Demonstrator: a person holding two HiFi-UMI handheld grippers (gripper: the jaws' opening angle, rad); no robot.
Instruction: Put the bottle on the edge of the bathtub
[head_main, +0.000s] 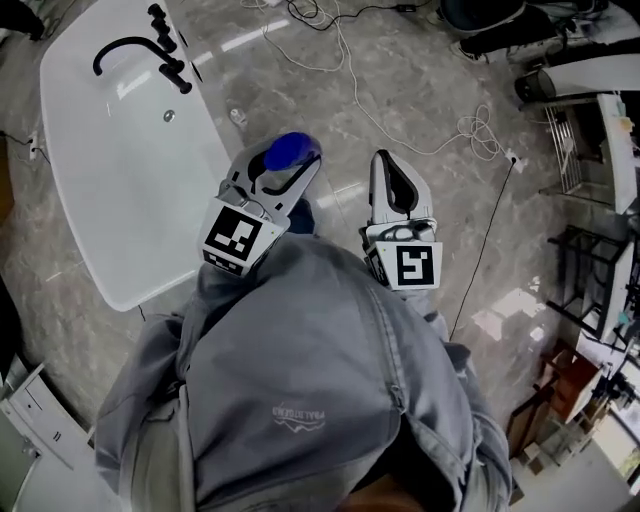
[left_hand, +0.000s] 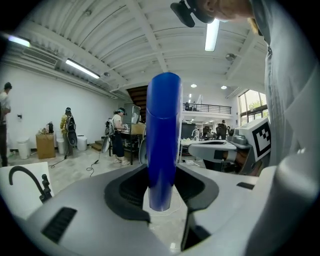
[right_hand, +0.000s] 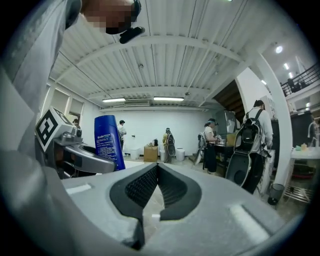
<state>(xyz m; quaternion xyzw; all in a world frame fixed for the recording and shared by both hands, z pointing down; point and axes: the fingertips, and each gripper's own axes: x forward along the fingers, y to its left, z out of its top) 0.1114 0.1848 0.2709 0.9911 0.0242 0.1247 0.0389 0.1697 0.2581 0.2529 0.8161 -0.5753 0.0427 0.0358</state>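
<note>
Nearest the camera, at the bottom of the head view, the person's grey garment (head_main: 300, 400) is filling the frame, and the two marker cubes are showing just above it. The left tongs (head_main: 290, 166) are clamping the blue bottle (head_main: 293, 150) by its lower body; in the left gripper view the dark pads of those tongs (left_hand: 162, 199) are pressing on either side of the bottle (left_hand: 163, 135), which is standing upright between them. Just to the right, the right tongs (head_main: 388, 165) are carrying nothing, and their own view shows the tongs (right_hand: 156, 172) with pads meeting and only floor beyond. The task is looking roughly half done: the bottle is being held in the air over the floor, near the bathtub (head_main: 212, 140) at the upper left, but it is not yet resting on the edge. What is left is reaching over the rim, setting it down and letting go. The tub appears empty, with a black faucet (head_main: 140, 50) at its far end. The bottle is opaque, so its contents cannot be told. Cables (head_main: 350, 70) are trailing across the floor beyond.
</note>
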